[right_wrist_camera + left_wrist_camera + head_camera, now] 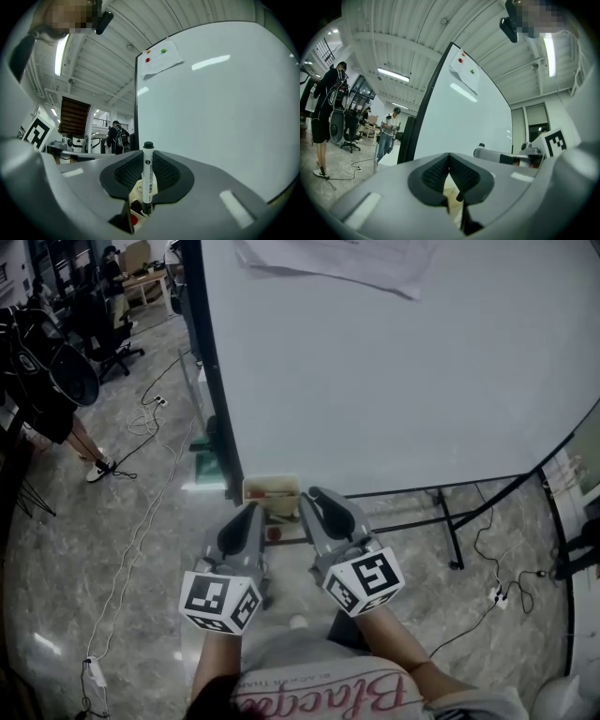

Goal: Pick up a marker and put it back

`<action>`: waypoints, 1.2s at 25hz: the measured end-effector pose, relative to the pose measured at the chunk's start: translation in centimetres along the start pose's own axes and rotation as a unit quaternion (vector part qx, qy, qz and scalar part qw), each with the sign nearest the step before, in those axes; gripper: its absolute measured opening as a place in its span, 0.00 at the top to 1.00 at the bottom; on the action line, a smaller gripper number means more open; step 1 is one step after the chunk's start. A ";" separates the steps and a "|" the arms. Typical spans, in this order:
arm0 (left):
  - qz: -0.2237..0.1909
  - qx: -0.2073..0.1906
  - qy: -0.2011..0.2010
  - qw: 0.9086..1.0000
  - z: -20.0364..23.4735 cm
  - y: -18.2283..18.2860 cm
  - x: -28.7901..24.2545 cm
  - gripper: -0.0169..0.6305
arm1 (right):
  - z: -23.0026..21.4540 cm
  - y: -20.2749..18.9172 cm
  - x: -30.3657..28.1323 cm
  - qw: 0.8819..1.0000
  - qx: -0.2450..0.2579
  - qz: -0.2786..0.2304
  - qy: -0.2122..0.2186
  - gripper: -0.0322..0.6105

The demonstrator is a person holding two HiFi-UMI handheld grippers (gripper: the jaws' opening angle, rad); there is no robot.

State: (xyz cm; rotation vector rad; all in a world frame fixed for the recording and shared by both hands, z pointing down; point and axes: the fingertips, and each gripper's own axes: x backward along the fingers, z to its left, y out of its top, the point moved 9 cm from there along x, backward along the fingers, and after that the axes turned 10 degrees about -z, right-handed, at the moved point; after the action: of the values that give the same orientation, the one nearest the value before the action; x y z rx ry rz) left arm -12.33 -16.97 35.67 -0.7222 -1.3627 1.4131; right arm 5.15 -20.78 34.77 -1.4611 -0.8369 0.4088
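A white marker [147, 178] with a black cap stands upright between the pads of my right gripper [147, 161], which is shut on it. In the left gripper view the same marker [501, 157] shows lying sideways at the right. In the head view my right gripper [317, 499] and left gripper [251, 512] hang side by side just in front of a small cream box [271, 491] at the whiteboard's [403, 371] lower left corner. My left gripper [449, 159] is shut, its pads meeting with nothing between them.
A sheet of paper [337, 263] is stuck high on the whiteboard. The board's black stand legs [448, 521] spread over the marble floor, with cables [141, 427] trailing at the left and a plug strip [497, 596] at the right. A person [56, 399] stands at far left.
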 end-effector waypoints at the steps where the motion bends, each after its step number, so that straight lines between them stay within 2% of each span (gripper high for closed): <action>1: 0.001 0.001 0.002 1.000 0.2 -0.1 -0.1 0.98 | -0.1 -0.5 -0.3 1.000 -0.005 0.004 0.000 0.85; 9: 0.012 -0.001 0.002 1.000 1.8 -0.3 -2.5 0.98 | -1.3 -4.8 -2.8 0.996 -0.067 0.048 -0.017 0.85; 13: 0.019 0.003 0.000 1.000 1.9 -0.9 -3.0 0.98 | -2.2 -6.8 -2.7 0.986 -0.144 0.078 -0.035 0.85; 16: 0.023 0.006 -0.003 1.000 2.2 -1.1 -3.2 0.97 | -2.7 -7.6 -2.6 0.981 -0.168 0.089 -0.048 0.85; 21: 0.025 0.008 -0.005 1.000 2.8 -1.2 -3.1 0.98 | -3.2 -7.8 -2.6 0.981 -0.155 0.092 -0.069 0.83; 26: 0.023 0.014 -0.012 1.000 2.9 -1.1 -3.1 0.97 | -3.2 -7.7 -2.2 0.985 -0.098 0.113 -0.084 0.80; 30: 0.023 0.022 -0.019 0.999 3.3 -1.1 -3.3 0.97 | -3.5 -7.1 -2.5 0.987 -0.072 0.117 -0.083 0.71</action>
State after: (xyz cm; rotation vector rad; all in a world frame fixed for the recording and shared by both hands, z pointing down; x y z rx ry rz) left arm -13.99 -21.31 36.59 -0.7054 -1.3488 1.4949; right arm 4.24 -25.76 41.33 -1.6829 -0.8440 0.6655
